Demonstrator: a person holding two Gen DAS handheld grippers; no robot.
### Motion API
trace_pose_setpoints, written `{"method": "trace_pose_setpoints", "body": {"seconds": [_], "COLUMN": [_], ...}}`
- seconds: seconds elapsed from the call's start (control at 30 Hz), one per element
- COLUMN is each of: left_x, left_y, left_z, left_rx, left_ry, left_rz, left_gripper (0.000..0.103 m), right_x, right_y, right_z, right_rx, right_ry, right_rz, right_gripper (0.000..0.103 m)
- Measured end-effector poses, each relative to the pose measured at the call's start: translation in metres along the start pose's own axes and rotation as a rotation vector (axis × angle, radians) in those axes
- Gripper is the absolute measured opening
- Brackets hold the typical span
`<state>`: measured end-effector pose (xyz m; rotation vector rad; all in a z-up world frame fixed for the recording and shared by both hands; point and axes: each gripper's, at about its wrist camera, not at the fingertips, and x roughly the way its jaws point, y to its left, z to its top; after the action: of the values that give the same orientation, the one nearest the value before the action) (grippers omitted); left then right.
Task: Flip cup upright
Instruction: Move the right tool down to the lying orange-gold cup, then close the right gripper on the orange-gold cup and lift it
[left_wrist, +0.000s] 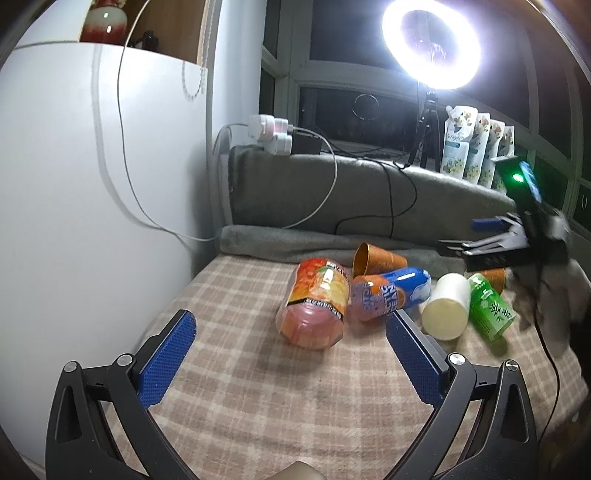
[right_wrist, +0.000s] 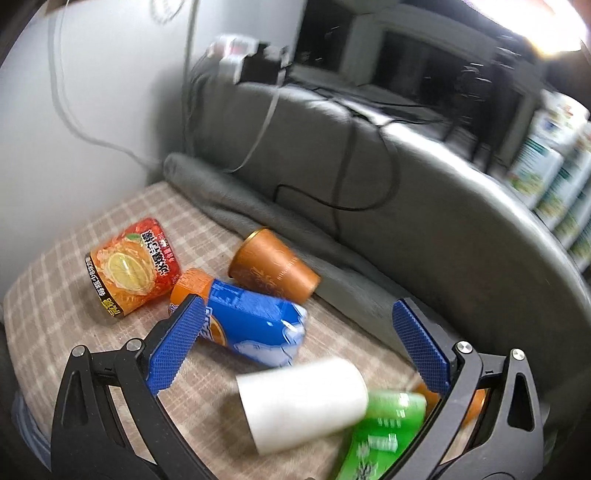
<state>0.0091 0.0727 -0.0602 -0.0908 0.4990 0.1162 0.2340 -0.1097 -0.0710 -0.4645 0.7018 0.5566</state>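
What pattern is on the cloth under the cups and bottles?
A beige and cream check on the cloth, clearest in the left wrist view.

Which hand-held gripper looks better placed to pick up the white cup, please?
Right, probably. The right hand-held gripper is open directly above the white cup, which lies on its side. The left hand-held gripper is open too, but farther back.

Orange cup (left_wrist: 376, 259) is down on its side on the checked cloth, centre of the left wrist view, its open gold-lined mouth turned to the left of the frame. In the right wrist view the same orange cup (right_wrist: 273, 265) lies mid-frame, tapered, faint gold print on its wall, narrow base pointing lower right, just above the blue can.
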Motion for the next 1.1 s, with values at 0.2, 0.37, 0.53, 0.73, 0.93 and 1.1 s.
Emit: {"method": "trace_pose_setpoints", "body": {"seconds": [0.2,0.37,0.53,0.73,0.93,1.1], "left_x": [0.009,0.017,0.027,0.036,0.045,0.05], "left_y": [0.004,0.007,0.013,0.019,0.019,0.017], "left_z": [-0.002,-0.003,-0.001,0.003,0.003,0.003], "left_rx": [-0.011,-0.018,-0.043,-0.06,-0.065,-0.063], "left_ry": [0.035,0.054,0.075,0.084,0.103,0.112], "left_rz": [-0.01,-0.01,-0.008,0.006,0.005,0.007], "left_gripper": [0.102,0.102,0.102,0.102,0.102,0.102], "right_x": [0.048,0.081,0.111,0.136,0.154,0.164], "right_y": [0.005,0.008,0.01,0.011,0.015,0.015], "right_z": [0.025,0.037,0.043,0.046,0.048,0.049], "right_rx": [-0.128,-0.229,-0.316,-0.364,-0.388,-0.367], "right_ry": [0.117,0.215,0.296,0.347,0.36,0.364], "right_rz": [0.047,0.083,0.128,0.188,0.233,0.26], "right_gripper": [0.095,0.087,0.086,0.083,0.083,0.074]}}
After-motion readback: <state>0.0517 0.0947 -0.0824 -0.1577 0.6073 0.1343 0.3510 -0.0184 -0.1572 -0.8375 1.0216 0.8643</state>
